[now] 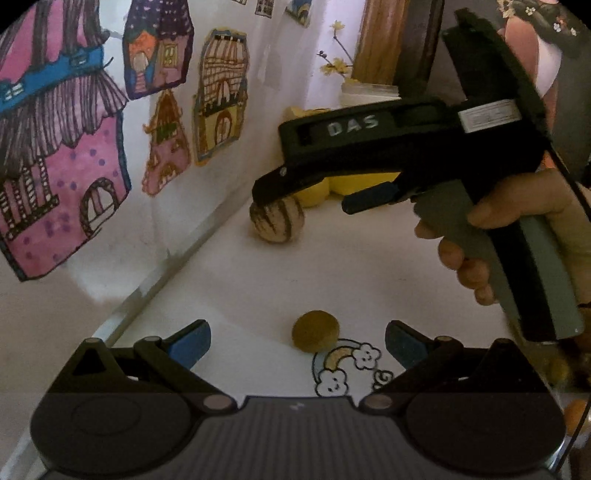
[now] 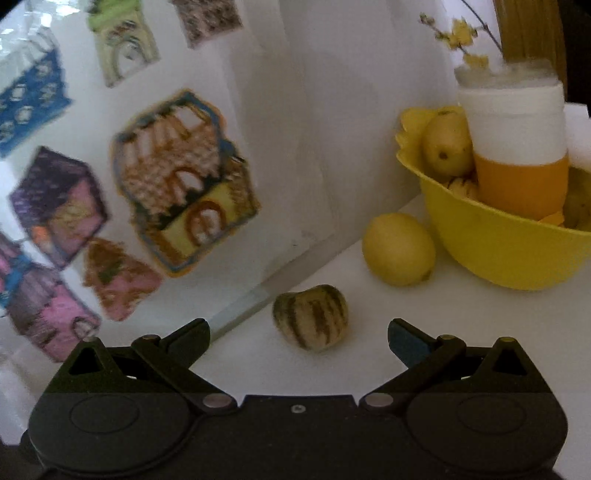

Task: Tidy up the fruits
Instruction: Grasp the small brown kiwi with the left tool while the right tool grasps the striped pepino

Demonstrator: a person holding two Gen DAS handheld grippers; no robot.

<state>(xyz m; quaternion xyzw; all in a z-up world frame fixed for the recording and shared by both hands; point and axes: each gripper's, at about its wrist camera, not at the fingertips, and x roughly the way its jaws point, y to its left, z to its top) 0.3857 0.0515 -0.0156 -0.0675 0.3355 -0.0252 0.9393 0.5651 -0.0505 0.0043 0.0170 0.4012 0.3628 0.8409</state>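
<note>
My left gripper (image 1: 297,343) is open low over the white table (image 1: 332,273). A small brown kiwi (image 1: 315,329) lies just ahead of it, between the blue fingertips (image 1: 192,341). Farther back, a cream fruit with dark stripes (image 1: 277,221) rests near the wall. My right gripper (image 1: 314,199), held by a hand (image 1: 517,221), hovers open over it. In the right wrist view the striped fruit (image 2: 310,317) sits on the table just ahead of the open right gripper (image 2: 299,341). A lemon (image 2: 399,249) lies beside a yellow bowl (image 2: 498,258) holding yellow fruits (image 2: 445,144).
A wall with painted paper houses (image 1: 62,177) runs along the left. A white and orange container (image 2: 517,147) appears to stand in the bowl, with yellow flower sprigs (image 2: 461,35) above it. A rainbow sticker (image 1: 347,365) marks the table. An orange fruit (image 1: 576,413) shows at the lower right.
</note>
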